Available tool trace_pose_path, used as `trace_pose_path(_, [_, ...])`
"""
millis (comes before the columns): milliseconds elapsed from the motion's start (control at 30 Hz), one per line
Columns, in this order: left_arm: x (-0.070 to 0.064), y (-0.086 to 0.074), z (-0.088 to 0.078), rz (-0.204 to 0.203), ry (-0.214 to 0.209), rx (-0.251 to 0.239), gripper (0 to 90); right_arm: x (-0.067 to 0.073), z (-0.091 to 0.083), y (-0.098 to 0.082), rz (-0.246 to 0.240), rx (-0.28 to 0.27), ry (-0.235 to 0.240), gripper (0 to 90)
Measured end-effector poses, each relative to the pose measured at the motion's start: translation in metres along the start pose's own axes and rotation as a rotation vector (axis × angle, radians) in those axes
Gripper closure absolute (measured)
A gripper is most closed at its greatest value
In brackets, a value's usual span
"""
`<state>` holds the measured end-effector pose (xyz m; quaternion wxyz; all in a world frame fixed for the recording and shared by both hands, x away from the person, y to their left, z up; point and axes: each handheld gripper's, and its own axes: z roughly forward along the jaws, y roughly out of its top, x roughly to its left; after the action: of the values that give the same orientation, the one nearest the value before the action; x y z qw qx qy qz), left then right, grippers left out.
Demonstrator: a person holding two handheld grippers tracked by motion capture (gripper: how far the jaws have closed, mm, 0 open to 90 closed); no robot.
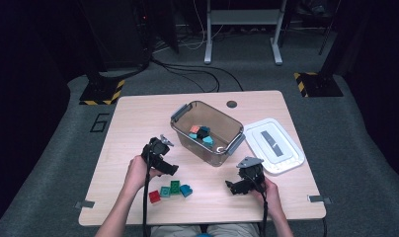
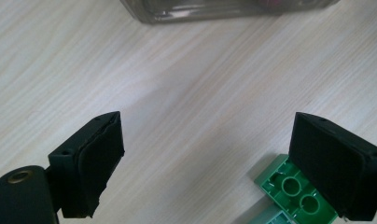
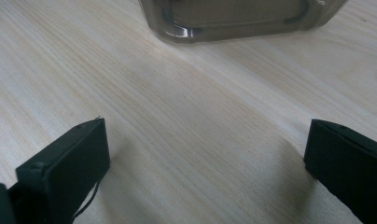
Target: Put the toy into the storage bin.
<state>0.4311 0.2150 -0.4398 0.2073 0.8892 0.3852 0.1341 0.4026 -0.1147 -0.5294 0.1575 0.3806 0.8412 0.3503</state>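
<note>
High view: we hold our left gripper [image 1: 169, 169] just above the row of blocks, its fingers spread wide with nothing between them. In the left gripper view, the green block [image 2: 289, 186] lies studs-down, partly under the right-hand finger [image 2: 333, 170]. Our right gripper [image 1: 235, 187] rests wide open and empty, the clear bin [image 3: 242, 18] beyond its fingertips

On the worktop [image 1: 138, 118], the left gripper [image 1: 169, 170] hovers just above four toy bricks [image 1: 171, 190]; the right gripper [image 1: 232, 186] rests beside a clear bin [image 1: 222, 148].
</note>
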Motion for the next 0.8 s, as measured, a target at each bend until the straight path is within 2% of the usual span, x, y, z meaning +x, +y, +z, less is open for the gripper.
trace_pose_path(467, [-0.009, -0.021, 0.024, -0.002, -0.021, 0.066, 9.4, 0.0, 0.0, 0.0, -0.001, 0.0, 0.0, 0.0])
trace_pose_path(733, [-0.008, -0.024, 0.033, -0.02, -0.005, 0.074, 8.8, 0.0, 0.0, 0.0, -0.001, -0.001, 0.0, 0.0])
trace_pose_path(800, [-0.007, -0.024, 0.034, -0.02, 0.014, 0.079, 9.0, 0.0, 0.0, 0.0, -0.001, -0.001, 0.0, 0.0])
